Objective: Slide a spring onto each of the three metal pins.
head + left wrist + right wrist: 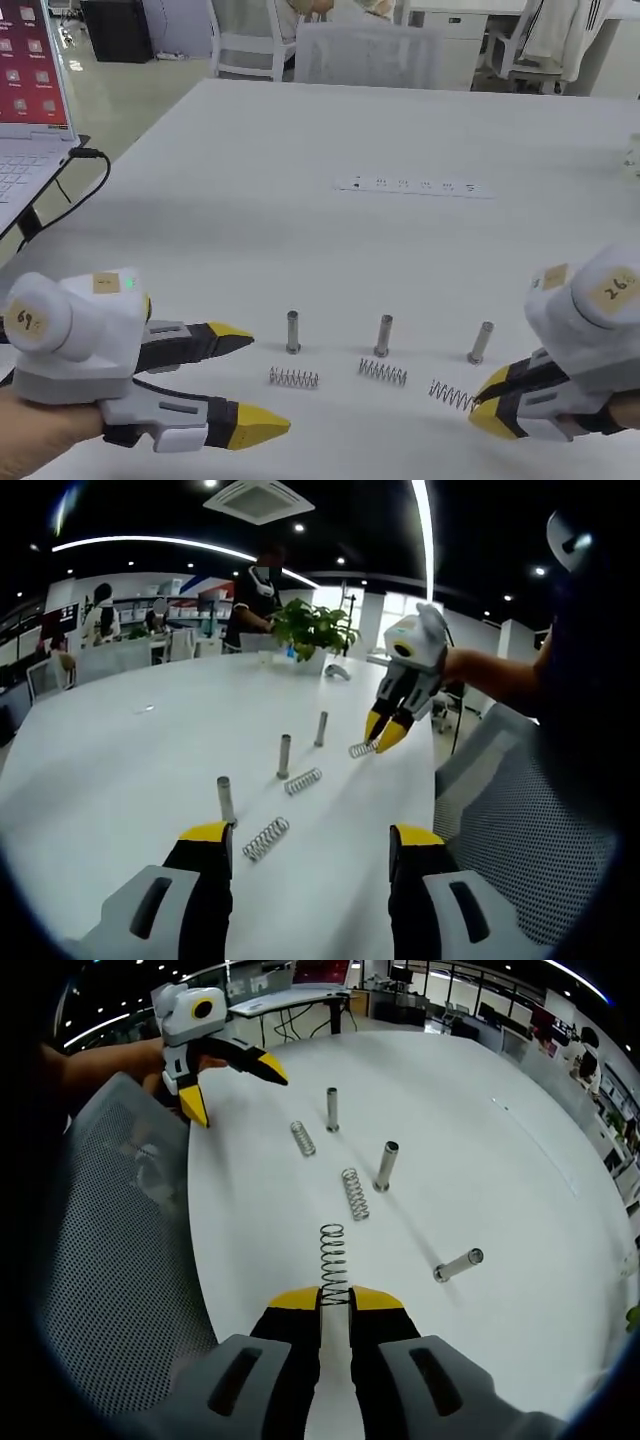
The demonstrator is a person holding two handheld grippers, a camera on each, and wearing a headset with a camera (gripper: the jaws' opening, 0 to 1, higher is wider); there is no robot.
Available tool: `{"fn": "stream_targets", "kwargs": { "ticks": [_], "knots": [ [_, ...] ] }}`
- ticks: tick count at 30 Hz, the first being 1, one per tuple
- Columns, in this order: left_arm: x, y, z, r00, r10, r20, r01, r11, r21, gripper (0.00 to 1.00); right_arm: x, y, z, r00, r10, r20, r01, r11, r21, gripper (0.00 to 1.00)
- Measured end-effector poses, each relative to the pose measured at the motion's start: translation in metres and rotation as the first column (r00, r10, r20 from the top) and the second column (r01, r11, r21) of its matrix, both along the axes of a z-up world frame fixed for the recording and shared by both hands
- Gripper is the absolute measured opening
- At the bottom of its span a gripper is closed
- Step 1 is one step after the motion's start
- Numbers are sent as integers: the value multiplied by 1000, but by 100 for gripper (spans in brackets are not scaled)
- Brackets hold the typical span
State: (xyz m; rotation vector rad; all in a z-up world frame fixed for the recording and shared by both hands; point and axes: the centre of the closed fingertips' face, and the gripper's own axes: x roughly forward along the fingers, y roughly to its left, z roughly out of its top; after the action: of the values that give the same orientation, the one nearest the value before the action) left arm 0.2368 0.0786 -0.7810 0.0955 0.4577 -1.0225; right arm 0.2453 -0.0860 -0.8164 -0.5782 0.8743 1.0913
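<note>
At row's right end, right gripper [335, 1298] pinches spring [333, 1258] end-on, nearest pin [458, 1264] just beyond; left gripper [310, 838] spread, empty.

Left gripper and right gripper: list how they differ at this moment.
The left gripper stands open and holds nothing; the right gripper is shut on the right-hand spring. The left gripper sits by the left pin; the right gripper by the right pin. Both have yellow tips.
</note>
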Motion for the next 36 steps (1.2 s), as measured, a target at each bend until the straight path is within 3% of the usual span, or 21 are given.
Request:
{"fn": "stream_targets", "kwargs": {
  "ticks": [36],
  "knots": [
    [-4,-29,3,990,-142,20,142,989,35,51,-5,54,11,985,170,25,-170,985,-18,8]
  ]
}}
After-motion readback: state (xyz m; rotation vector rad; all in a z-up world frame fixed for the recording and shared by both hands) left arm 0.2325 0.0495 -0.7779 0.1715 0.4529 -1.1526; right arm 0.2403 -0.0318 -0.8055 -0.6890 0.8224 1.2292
